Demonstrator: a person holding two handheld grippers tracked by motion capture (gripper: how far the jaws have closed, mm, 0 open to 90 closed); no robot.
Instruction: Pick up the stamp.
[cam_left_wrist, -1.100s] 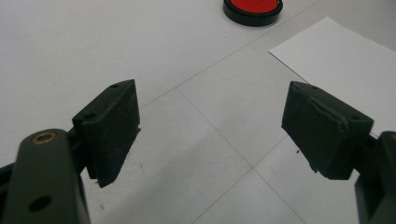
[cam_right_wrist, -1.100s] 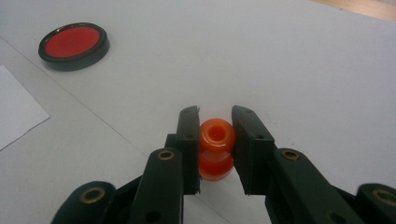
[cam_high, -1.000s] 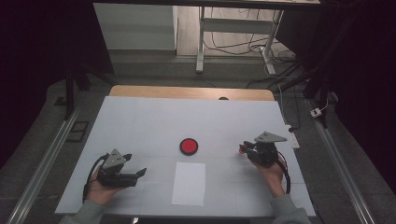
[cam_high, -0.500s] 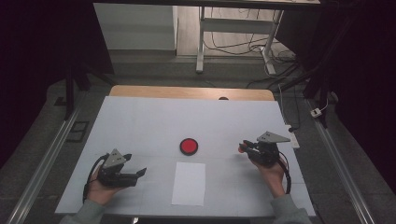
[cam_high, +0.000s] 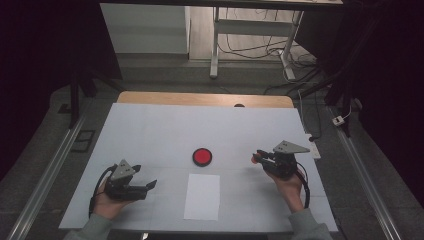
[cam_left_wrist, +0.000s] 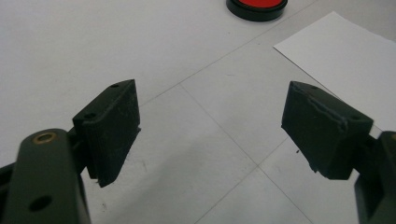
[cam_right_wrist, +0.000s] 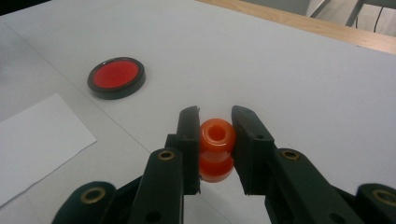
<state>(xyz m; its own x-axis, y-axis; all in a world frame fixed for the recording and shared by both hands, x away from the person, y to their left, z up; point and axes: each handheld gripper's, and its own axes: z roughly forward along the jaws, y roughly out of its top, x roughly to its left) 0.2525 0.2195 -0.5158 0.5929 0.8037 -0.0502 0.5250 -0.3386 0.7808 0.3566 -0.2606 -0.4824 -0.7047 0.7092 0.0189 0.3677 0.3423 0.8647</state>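
Note:
My right gripper (cam_right_wrist: 215, 116) is shut on a small orange spool-shaped piece (cam_right_wrist: 216, 149), held upright between its black jaws just above the white table. In the high view that gripper (cam_high: 257, 158) sits right of centre with the orange piece (cam_high: 254, 159) at its tips. A red disc with a black rim (cam_high: 202, 156) lies at mid-table, left of the right gripper; the right gripper view shows the disc (cam_right_wrist: 116, 77) off to the upper left. My left gripper (cam_high: 150, 185) rests low at the front left, open with nothing between its jaws (cam_left_wrist: 215, 112).
A white sheet of paper (cam_high: 202, 196) lies flat in front of the red disc, between the two hands. The white table top (cam_high: 165, 130) ends in a wooden strip at the far edge (cam_high: 205, 99). Metal rails run along both sides.

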